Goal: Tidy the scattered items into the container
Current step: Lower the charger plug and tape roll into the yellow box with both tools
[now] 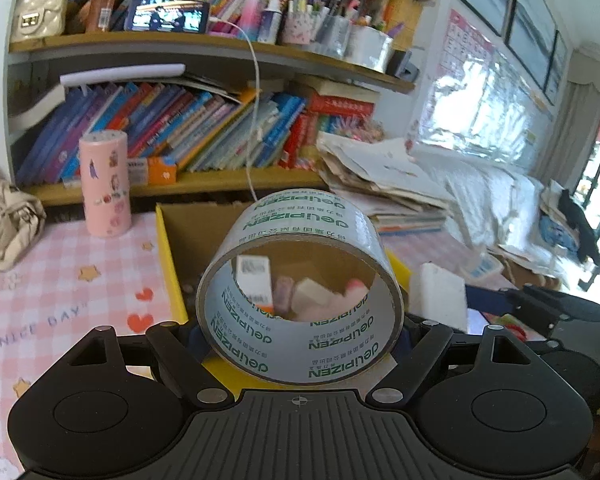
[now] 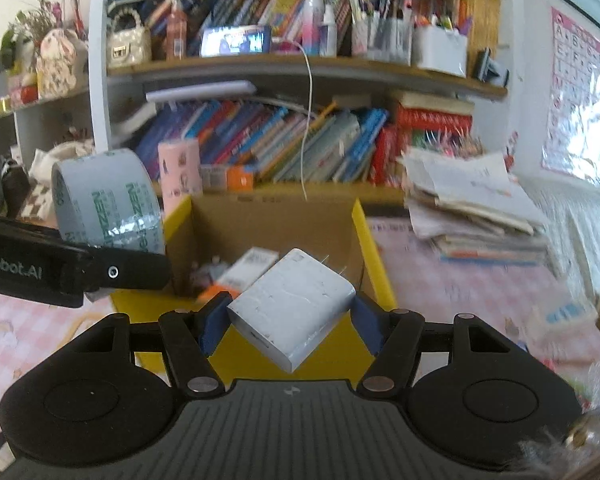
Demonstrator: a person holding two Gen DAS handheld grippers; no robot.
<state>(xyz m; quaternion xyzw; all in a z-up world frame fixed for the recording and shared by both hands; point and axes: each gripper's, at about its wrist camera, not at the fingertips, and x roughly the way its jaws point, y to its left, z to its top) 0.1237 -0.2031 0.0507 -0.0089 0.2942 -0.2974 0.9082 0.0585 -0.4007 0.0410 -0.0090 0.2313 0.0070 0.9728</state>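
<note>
A: Count, held items first. 1 roll of grey packing tape (image 1: 300, 292), green print, clamped between the jaws of the left gripper (image 1: 300, 340). It stands on edge with the core facing the camera, raised over the near-left wall of the box.

B: Right side: 1 white USB charger block (image 2: 292, 312), tilted, prongs pointing away. The jaws of the right gripper (image 2: 290, 326) are closed on it, blue pads pressing 2 opposite sides. It hangs above the near wall of the box.

A: Container: 1 cardboard box with yellow rim (image 2: 366, 236), open top. Inside, seen through the tape core, 1 white carton with a barcode (image 1: 253, 276), plus at least 3 small pale or pink pieces; too blurred to name.

B: Agreed. Surface: desk under a pink checked cloth (image 1: 60, 280) printed with hearts, stars and "NICE DAY".

A: On it, 1 pink cylindrical tumbler (image 1: 105, 184) with stickers, standing upright left of the box; 1 slumped stack of papers (image 2: 472, 200) to the right.

B: Room: bookshelf (image 1: 204, 46) behind the box, 2 tiers crowded with books; 1 lit phone (image 1: 168, 14) on the upper tier, 1 white cable (image 1: 255, 112) hanging from it.
</note>
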